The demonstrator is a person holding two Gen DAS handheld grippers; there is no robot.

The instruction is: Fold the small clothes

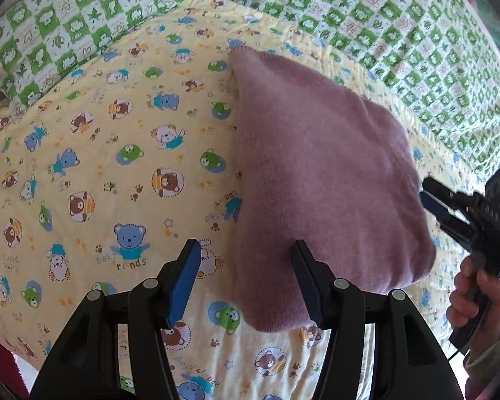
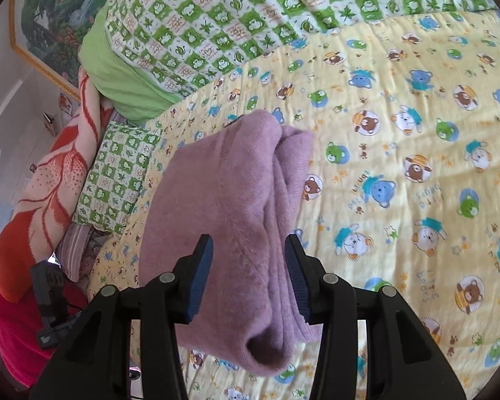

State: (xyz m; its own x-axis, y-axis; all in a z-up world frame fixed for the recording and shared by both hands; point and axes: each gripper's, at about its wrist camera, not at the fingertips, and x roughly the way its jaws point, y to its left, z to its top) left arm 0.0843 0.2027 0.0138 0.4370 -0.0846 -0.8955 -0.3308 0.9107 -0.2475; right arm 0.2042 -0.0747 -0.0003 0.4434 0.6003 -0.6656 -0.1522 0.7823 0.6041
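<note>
A folded mauve knit garment lies on the yellow bear-print sheet. My left gripper is open, just above the garment's near left edge, holding nothing. In the left wrist view my right gripper is at the garment's right edge, hand-held, with its jaws apart. In the right wrist view the garment shows as stacked folded layers, and my right gripper is open with the near end of the fold between its fingers, not clamped.
A green-and-white checked quilt lies along the far side of the bed. A small checked pillow, an orange patterned blanket and a green cushion are piled at the left in the right wrist view. A framed picture hangs on the wall.
</note>
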